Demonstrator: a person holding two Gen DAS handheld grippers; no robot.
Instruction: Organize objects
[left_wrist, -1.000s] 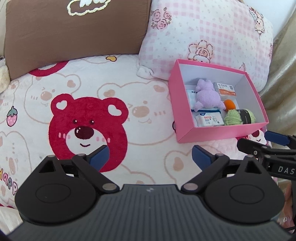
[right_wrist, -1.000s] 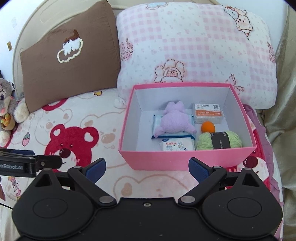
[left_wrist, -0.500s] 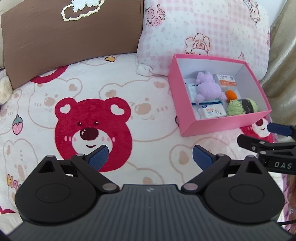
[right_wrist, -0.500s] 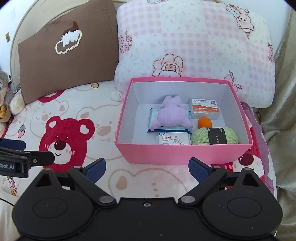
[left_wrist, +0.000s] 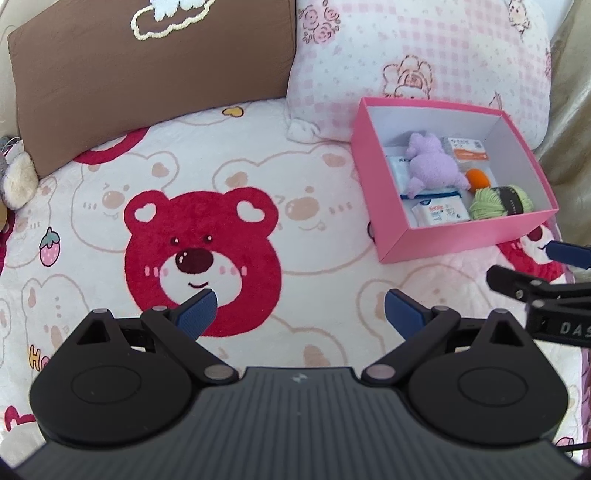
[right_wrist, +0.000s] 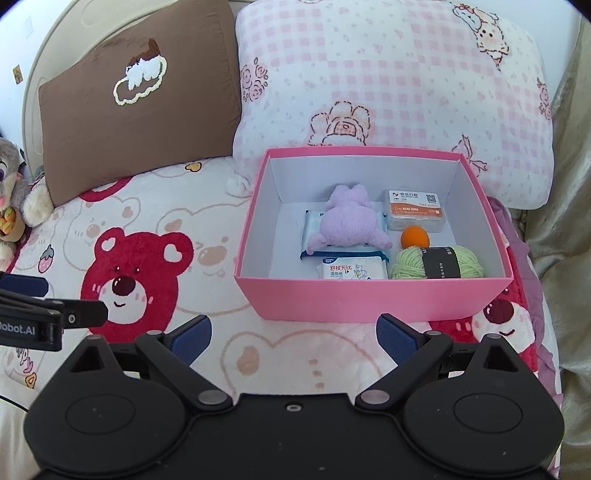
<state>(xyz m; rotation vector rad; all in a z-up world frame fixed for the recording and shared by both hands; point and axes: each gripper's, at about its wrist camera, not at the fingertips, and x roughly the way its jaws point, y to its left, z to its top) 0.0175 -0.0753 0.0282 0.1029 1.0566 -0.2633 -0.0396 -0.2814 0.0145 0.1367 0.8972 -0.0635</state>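
Hovering over the bear-print blanket (left_wrist: 303, 192), the left tongs (left_wrist: 300, 308) and right tongs (right_wrist: 293, 334) both gape empty. Just beyond the right tongs sits the pink box (right_wrist: 373, 299), holding a purple plush (right_wrist: 351, 221), tissue packs and green yarn (right_wrist: 436, 262).

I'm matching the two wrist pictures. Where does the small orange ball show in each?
Left wrist view: the small orange ball lies at upper right, inside the pink cardboard box.
Right wrist view: right of centre, same box.
Shared landmark: the green yarn skein just in front of the ball.
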